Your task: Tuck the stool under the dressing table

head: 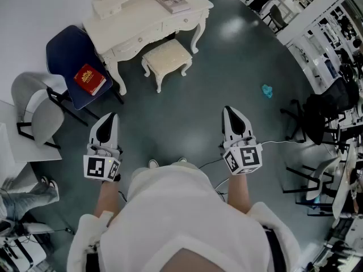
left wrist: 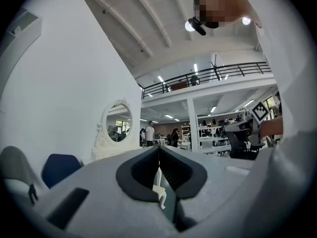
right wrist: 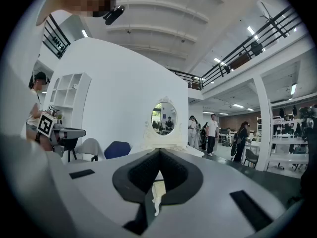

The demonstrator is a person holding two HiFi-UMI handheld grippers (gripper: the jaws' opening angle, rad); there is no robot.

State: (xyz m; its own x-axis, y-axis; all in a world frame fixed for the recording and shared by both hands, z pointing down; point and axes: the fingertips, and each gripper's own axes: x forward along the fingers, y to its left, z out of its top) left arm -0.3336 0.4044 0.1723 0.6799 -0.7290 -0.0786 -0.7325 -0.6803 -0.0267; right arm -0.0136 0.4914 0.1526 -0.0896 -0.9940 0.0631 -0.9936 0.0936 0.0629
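A cream stool (head: 166,58) with a padded top and curved legs stands on the dark floor, just in front of the white dressing table (head: 148,20) and partly out from under it. Both grippers hover well short of it, near the person's body. My left gripper (head: 109,119) is shut and empty, and my right gripper (head: 229,111) is shut and empty too. In the left gripper view the jaws of the left gripper (left wrist: 159,150) meet, and a table leg shows beyond them. In the right gripper view the right gripper (right wrist: 159,152) is closed, with the oval mirror (right wrist: 164,118) ahead.
A blue chair (head: 74,61) carrying a red book (head: 89,79) stands left of the table, and a grey chair (head: 35,111) further left. A book (head: 172,1) lies on the tabletop. A teal scrap (head: 266,90) lies on the floor. Black office chairs (head: 320,115) crowd the right side.
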